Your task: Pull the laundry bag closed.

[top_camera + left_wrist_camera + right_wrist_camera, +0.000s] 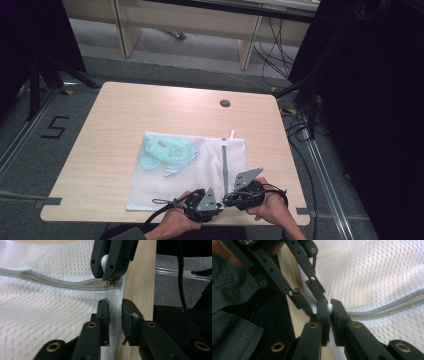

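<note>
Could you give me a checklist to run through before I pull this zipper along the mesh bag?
1. Right gripper clamped on the white zipper pull: ok.
2. Mesh bag edge between the left gripper jaws, beside the slider: ok.
3. Left grip firm enough to anchor the bag: cannot tell; cloth fills the gap, but pressure is unclear.
4. Zipper track free of obstacles ahead: ok, though slightly wavy near the slider.
5. Teal garment clear of the track: ok, it lies to one side inside the bag.
6. Bag flat on the table: ok.
</note>
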